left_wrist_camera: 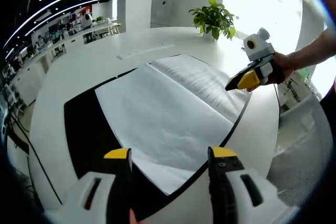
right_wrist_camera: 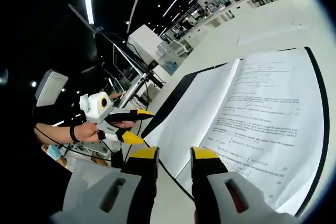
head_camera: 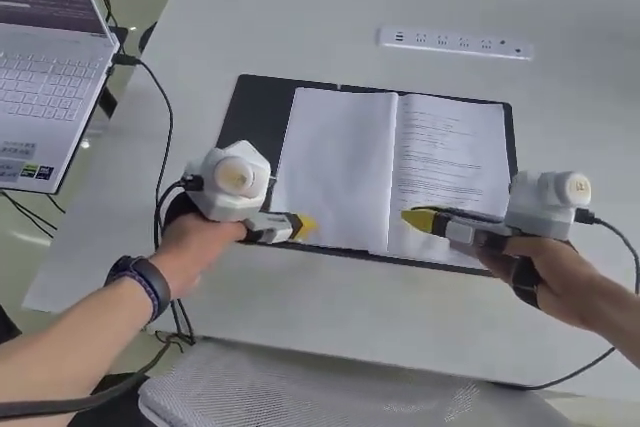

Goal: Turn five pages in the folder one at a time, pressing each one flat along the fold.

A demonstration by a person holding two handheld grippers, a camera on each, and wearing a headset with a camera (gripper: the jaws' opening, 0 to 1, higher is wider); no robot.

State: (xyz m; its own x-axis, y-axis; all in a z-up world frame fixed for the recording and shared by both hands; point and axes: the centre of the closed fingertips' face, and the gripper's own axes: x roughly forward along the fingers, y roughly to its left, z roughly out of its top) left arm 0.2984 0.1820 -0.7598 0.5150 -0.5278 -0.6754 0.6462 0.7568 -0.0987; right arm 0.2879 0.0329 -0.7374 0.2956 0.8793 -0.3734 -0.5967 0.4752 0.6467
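My left gripper (head_camera: 300, 225), jaws spread and empty, hovers at the near edge of the open black folder (head_camera: 255, 107). My right gripper (head_camera: 412, 217), narrowly parted and empty, overhangs the printed white page (head_camera: 450, 167). I judge a page turn is starting; next I must pinch one sheet's corner.

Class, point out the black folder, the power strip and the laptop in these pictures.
black folder (head_camera: 255, 117): head view, bare left cover.
power strip (head_camera: 455, 43): head view, middle of its top.
laptop (head_camera: 40, 87): head view, keyboard.

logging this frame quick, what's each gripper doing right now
left gripper: open wide, holding nothing
right gripper: open a little, holding nothing
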